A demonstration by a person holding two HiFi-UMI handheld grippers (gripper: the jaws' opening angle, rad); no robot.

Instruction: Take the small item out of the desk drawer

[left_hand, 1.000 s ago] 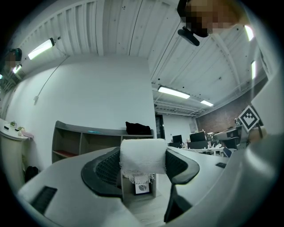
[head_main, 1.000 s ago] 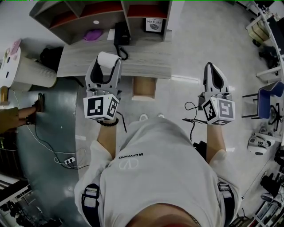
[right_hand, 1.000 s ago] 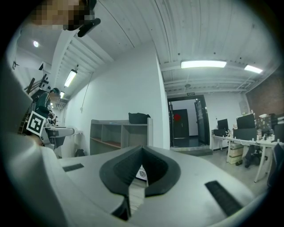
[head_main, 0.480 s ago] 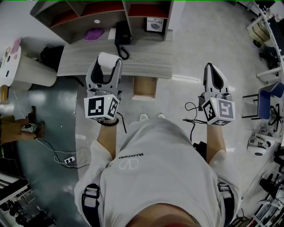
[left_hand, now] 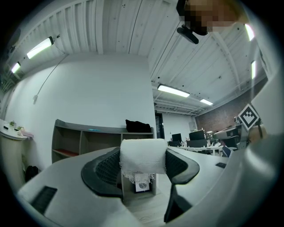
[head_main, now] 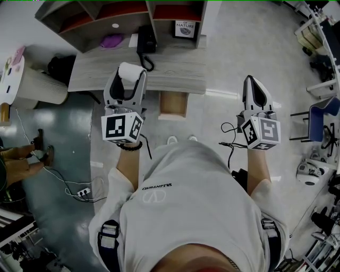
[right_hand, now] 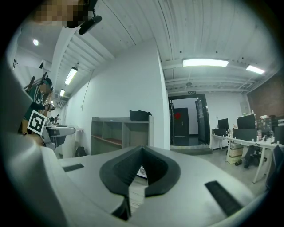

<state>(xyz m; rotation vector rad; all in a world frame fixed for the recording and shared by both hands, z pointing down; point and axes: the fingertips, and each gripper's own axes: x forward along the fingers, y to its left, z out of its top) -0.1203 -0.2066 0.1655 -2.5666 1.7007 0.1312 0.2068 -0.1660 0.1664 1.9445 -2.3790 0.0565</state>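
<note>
Desk (head_main: 175, 71) stands ahead, with a shelf unit (head_main: 122, 13) along its far edge. Left gripper (head_main: 128, 83) hangs over desk's near edge, clamped on the small item. Right gripper (head_main: 253, 85) is off desk's right end, over floor, jaws closed together and empty. Drawer (head_main: 172, 104) sticks out open from desk's near edge. Black telephone (head_main: 145, 42) sits at desk's far side. White gauze roll (head_main: 129, 70) is pinched in the left jaws, above desk, just left of the drawer.

Ceiling strip lights (left_hand: 174, 91) glow bright; the head view is dim, its floor (head_main: 223, 64) faintly glaring; both gripper views bend strongly, with black corners.
</note>
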